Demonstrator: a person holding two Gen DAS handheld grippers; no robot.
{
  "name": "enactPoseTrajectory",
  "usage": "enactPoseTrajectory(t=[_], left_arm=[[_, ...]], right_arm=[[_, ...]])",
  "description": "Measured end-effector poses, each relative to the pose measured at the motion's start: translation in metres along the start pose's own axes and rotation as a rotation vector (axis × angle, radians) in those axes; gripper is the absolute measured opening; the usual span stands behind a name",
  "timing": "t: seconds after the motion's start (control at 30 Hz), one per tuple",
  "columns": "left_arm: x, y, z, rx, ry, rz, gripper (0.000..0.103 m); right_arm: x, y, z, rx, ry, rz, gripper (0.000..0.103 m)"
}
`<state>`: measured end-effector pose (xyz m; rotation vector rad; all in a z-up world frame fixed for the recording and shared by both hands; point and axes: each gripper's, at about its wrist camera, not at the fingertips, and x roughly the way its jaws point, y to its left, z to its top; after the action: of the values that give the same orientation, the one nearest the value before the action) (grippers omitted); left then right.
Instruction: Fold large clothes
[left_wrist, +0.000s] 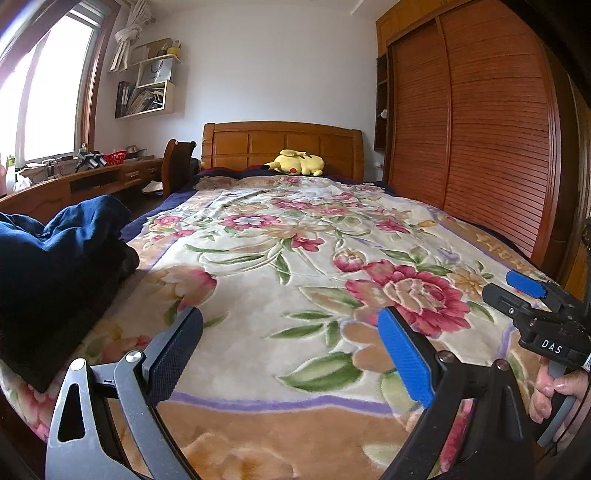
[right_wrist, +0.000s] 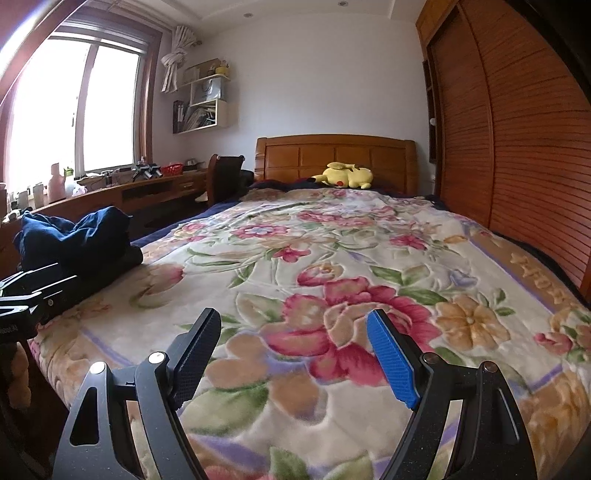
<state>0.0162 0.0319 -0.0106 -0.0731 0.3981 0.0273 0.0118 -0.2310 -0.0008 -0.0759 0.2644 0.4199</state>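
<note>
A crumpled dark blue garment (left_wrist: 55, 251) (right_wrist: 74, 236) lies on top of a black one at the bed's left edge. My left gripper (left_wrist: 291, 314) is open over the floral blanket, with nothing between its black and blue pads; the pile lies to its left, apart from it. Further right, my right gripper (right_wrist: 294, 315) is also open and empty above a large red flower. Seen from the left wrist, the right gripper (left_wrist: 498, 284) shows at the right edge with a hand (left_wrist: 554, 387) on its grip. Part of the left gripper (right_wrist: 37, 291) appears at the left edge of the right wrist view.
The bed is covered by a floral blanket (left_wrist: 295, 240) (right_wrist: 332, 240). A yellow plush toy (left_wrist: 297, 162) (right_wrist: 345, 175) rests by the wooden headboard (left_wrist: 280, 144). A slatted wardrobe (left_wrist: 480, 129) runs close along the right side. A cluttered desk (right_wrist: 147, 184) and chair stand under the window.
</note>
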Motion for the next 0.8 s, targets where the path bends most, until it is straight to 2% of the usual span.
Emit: enactPoseTrajectory(t=[0.8], left_arm=[[0.003, -0.002, -0.005, 0.003, 0.013, -0.009, 0.096]], right_arm=[[0.01, -0.001, -0.011, 0.008, -0.005, -0.007, 0.083]])
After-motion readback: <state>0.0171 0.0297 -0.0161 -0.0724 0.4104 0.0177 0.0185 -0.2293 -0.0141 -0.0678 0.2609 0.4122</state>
